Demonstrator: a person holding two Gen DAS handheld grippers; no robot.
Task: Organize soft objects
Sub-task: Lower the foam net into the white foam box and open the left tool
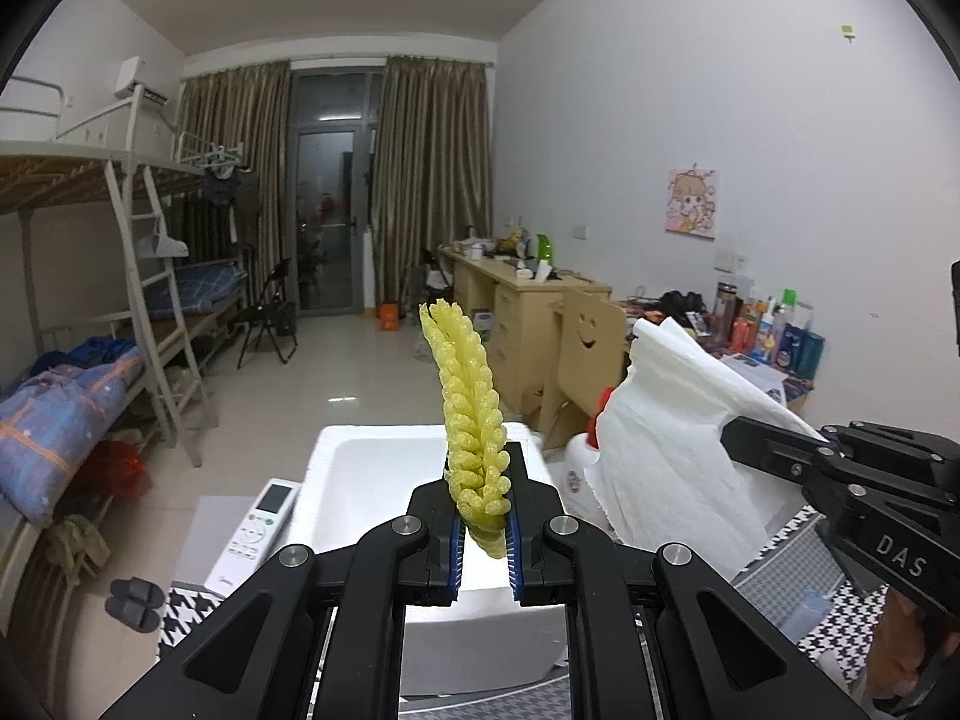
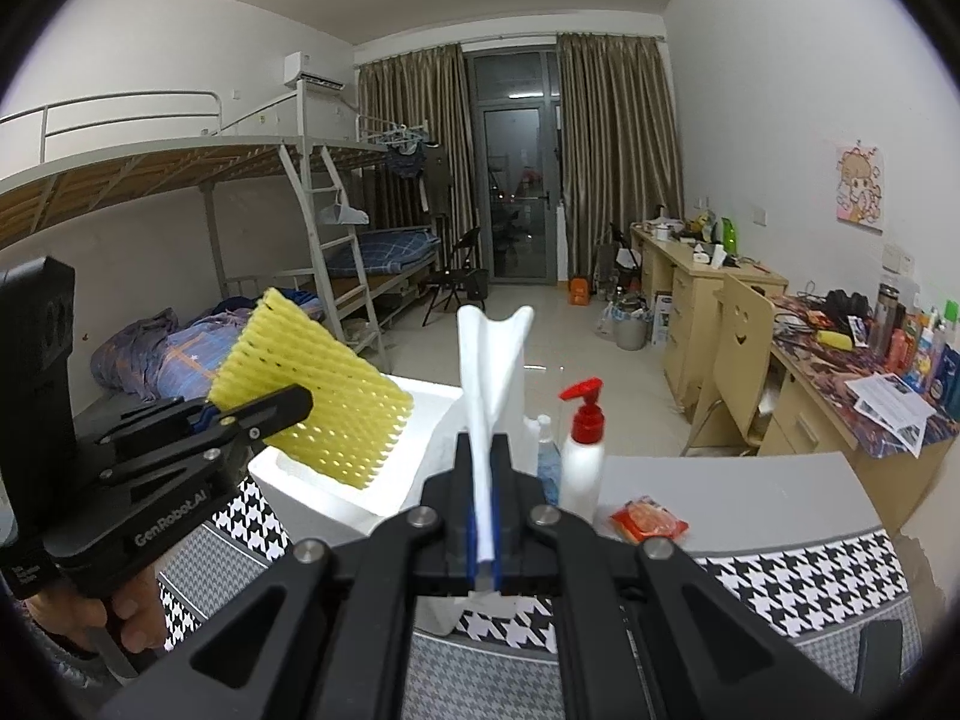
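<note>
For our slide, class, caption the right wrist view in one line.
Right gripper pinches white tissue paper while left gripper holds yellow foam mesh sleeve over white foam box.

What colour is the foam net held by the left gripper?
Yellow; the foam net shows best in the right wrist view, clamped by the left gripper.

Counting it up: 1 yellow foam net (image 1: 473, 420), 1 white paper towel sheet (image 1: 666, 438), 1 white styrofoam box (image 1: 366, 468), 1 remote control (image 1: 258, 531), 1 red-pump bottle (image 2: 583, 450), 1 red snack packet (image 2: 648, 525).
</note>
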